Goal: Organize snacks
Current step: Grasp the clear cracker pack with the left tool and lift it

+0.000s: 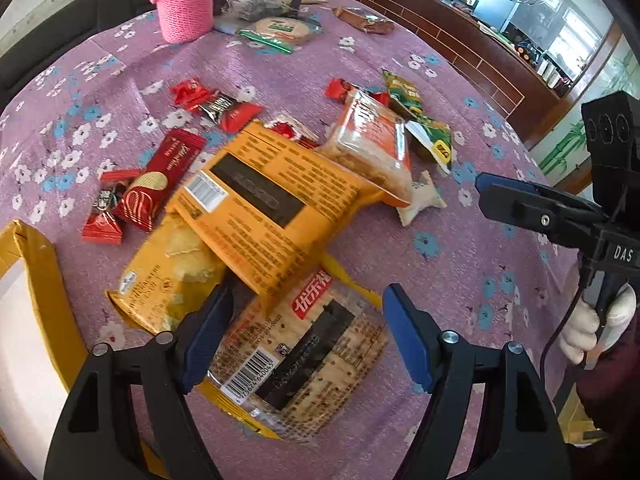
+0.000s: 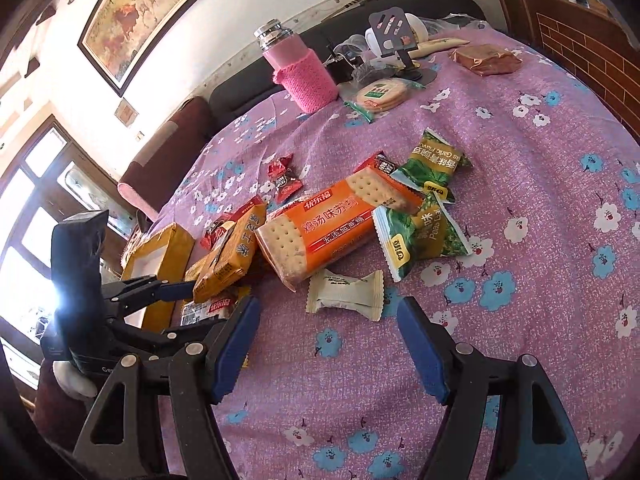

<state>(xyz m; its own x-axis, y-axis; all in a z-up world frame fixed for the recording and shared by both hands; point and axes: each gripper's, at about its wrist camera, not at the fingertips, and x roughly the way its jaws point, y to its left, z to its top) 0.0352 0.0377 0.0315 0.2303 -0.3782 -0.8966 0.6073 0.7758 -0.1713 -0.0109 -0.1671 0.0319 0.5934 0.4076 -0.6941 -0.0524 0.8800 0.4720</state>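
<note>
Snacks lie in a heap on the purple flowered cloth (image 1: 280, 64). My left gripper (image 1: 308, 332) is open, its jaws either side of a clear cracker pack (image 1: 304, 360) that lies under a yellow snack bag (image 1: 260, 204). An orange cracker pack (image 1: 372, 148) leans on the yellow bag; it also shows in the right wrist view (image 2: 324, 228). My right gripper (image 2: 328, 344) is open and empty, just short of a white candy (image 2: 346, 290). Two green pea packets (image 2: 424, 236) lie right of the orange pack. Red candies (image 1: 160, 184) lie scattered to the left.
A yellow cardboard box (image 1: 36, 320) stands at the table's left edge. A pink knitted flask (image 2: 304, 72), a round biscuit pack (image 2: 380, 94), a phone stand (image 2: 396, 40) and a brown packet (image 2: 486, 60) sit at the far side. A dark sofa (image 2: 248, 88) lies behind.
</note>
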